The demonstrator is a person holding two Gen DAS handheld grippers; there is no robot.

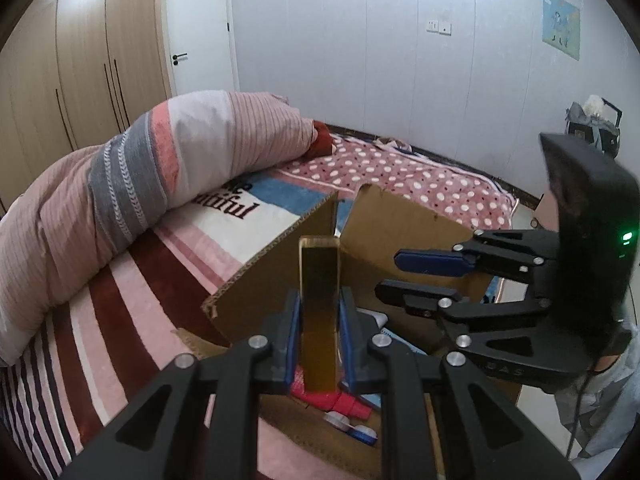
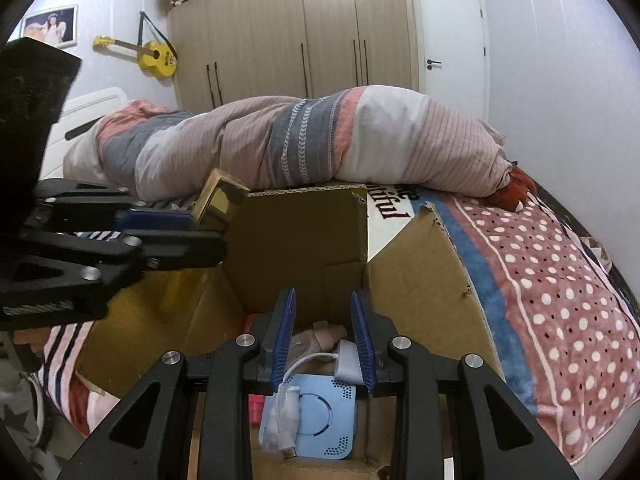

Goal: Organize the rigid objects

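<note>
My left gripper [image 1: 319,300] is shut on a flat gold box [image 1: 319,312], held upright above the open cardboard box [image 1: 264,280] on the bed. In the right wrist view the gold box [image 2: 220,202] shows at the left gripper's tips [image 2: 200,224], over the carton's left flap. My right gripper [image 2: 323,304] is open and empty, over the carton's [image 2: 420,292] inside; it also shows in the left wrist view [image 1: 388,276]. Inside lie a light blue flat device [image 2: 320,424], a white cable adapter [image 2: 292,404] and a red item [image 1: 348,404].
The carton stands on a bed with a striped and polka-dot blanket [image 2: 560,300]. A rolled duvet [image 2: 320,144] lies behind it. Wardrobes [image 2: 288,32] and a white door [image 2: 452,36] line the far wall. A person's clothing [image 1: 612,392] is at the right edge.
</note>
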